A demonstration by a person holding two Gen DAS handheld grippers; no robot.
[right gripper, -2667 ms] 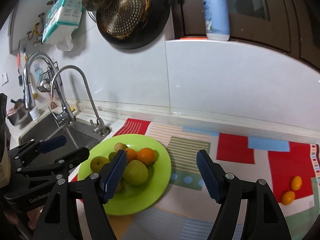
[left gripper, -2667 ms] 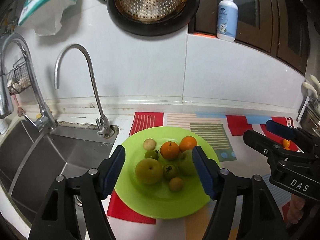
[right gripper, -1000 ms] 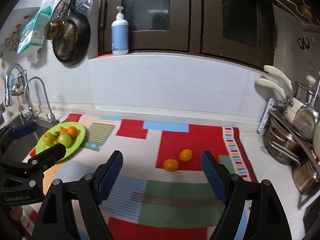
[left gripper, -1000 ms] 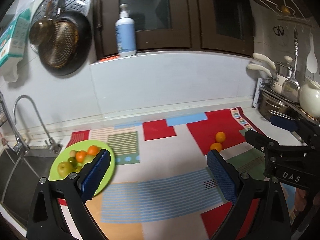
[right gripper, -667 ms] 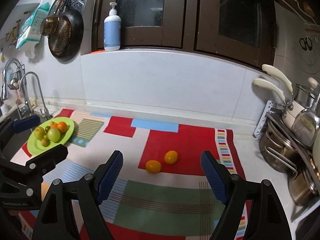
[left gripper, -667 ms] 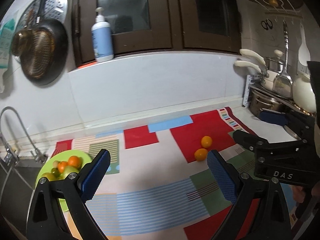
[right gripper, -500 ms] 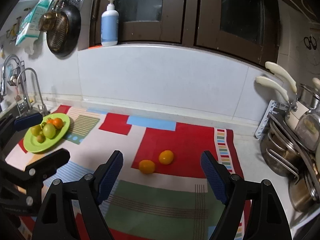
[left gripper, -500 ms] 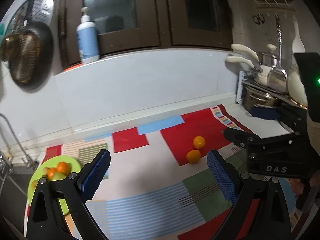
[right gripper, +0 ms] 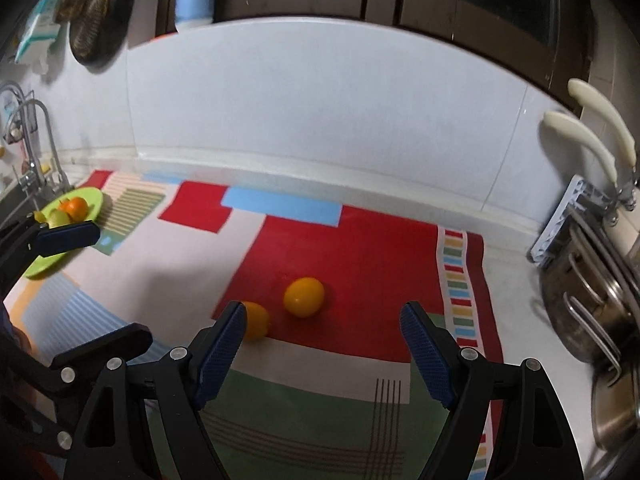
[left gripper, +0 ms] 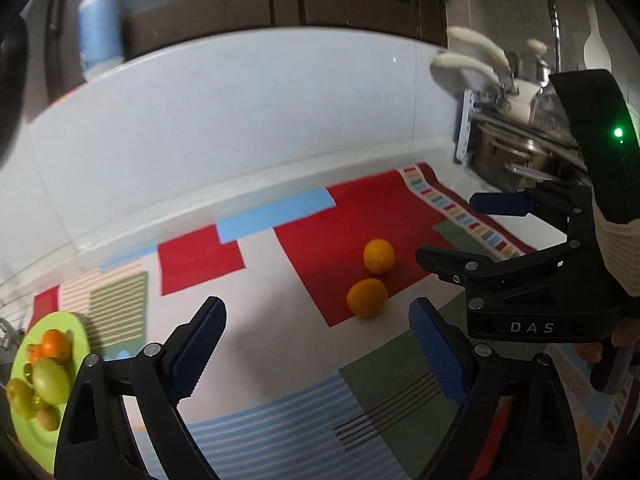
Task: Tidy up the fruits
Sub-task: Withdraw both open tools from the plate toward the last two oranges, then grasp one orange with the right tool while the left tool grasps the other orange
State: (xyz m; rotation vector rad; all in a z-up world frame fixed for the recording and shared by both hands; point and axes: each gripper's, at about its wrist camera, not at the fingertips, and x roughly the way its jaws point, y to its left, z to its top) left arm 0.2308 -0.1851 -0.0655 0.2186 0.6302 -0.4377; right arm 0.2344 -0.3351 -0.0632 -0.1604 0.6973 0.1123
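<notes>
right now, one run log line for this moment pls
left claw: open, empty | right claw: open, empty, facing two oranges on mat | plate: holds other fruit, far left

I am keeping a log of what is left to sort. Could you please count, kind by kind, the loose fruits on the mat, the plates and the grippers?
Round orange fruits loose on the patchwork mat: 2
Round lime-green plate with piled fruit: 1
Black blue-padded grippers, both open: 2, the left gripper and the right gripper
Total: 5
</notes>
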